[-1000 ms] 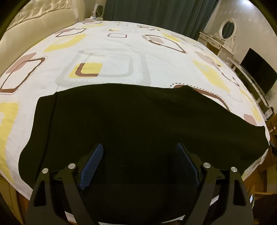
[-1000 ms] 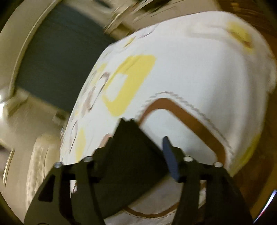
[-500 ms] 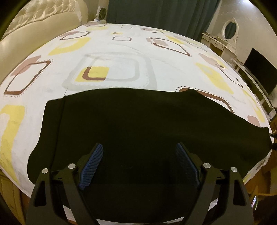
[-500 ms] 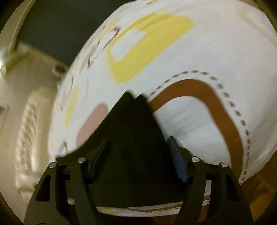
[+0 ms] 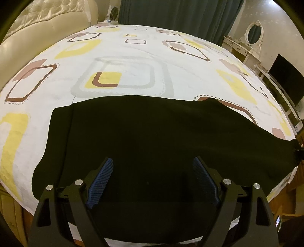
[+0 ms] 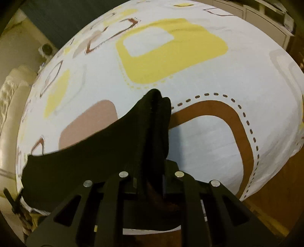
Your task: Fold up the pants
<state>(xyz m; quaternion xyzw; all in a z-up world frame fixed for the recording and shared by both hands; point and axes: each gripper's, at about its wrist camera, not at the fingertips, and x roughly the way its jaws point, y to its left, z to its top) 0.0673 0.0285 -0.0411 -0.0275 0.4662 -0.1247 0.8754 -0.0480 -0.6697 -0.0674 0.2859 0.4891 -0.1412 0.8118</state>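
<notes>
Black pants lie spread flat across the near part of a patterned bed sheet. My left gripper hovers over their near middle, jaws wide open, blue pads clear of the cloth. In the right wrist view one end of the pants is bunched into a raised ridge. My right gripper is closing on that ridge, and the fabric is squeezed between its jaws, hiding the pads. The tip of the cloth pokes out beyond the fingers.
A padded cream headboard stands at the far left and dark curtains hang behind the bed. A white dressing table with an oval mirror and a dark screen stand at the right. The bed edge drops to wooden floor.
My right gripper has rolled, moved over the pants' end and closed from half open onto the bunched cloth. The left gripper has stayed open over the pants.
</notes>
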